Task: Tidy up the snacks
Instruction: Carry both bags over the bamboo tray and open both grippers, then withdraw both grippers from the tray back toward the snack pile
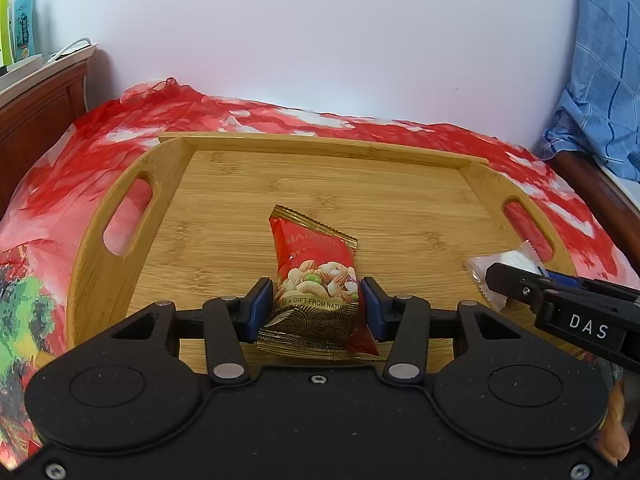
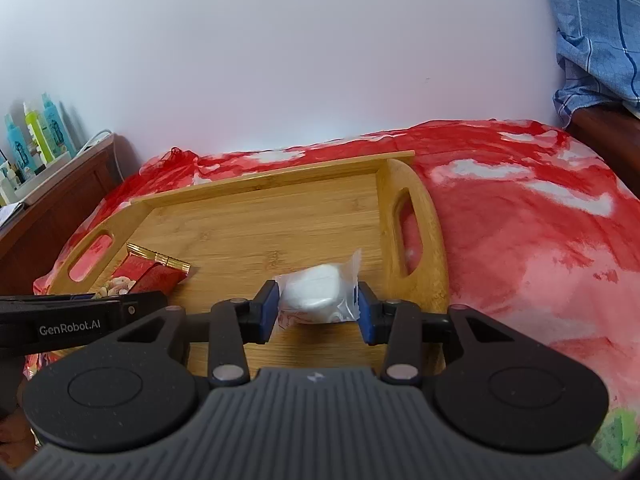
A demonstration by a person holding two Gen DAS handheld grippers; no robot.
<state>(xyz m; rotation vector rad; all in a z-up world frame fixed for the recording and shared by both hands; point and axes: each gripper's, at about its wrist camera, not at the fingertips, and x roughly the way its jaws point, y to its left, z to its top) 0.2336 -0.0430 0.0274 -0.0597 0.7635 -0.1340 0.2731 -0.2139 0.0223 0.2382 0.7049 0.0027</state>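
Observation:
A bamboo tray (image 1: 320, 152) with two handle slots lies on a red patterned cloth; it also shows in the right wrist view (image 2: 280, 176). My left gripper (image 1: 318, 300) is shut on a red and gold packet of mixed nuts (image 1: 316, 276) held over the tray's near middle; the packet also shows in the right wrist view (image 2: 148, 272). My right gripper (image 2: 316, 304) is shut on a white snack in a clear wrapper (image 2: 316, 292) over the tray's right side, near the right handle slot. That snack (image 1: 508, 264) and the right gripper's arm show at the right of the left wrist view.
The red cloth (image 2: 520, 220) covers the surface around the tray. A wooden cabinet (image 1: 36, 116) with bottles (image 1: 20, 20) stands at the left by the white wall. Blue checked fabric (image 1: 600, 80) hangs at the right.

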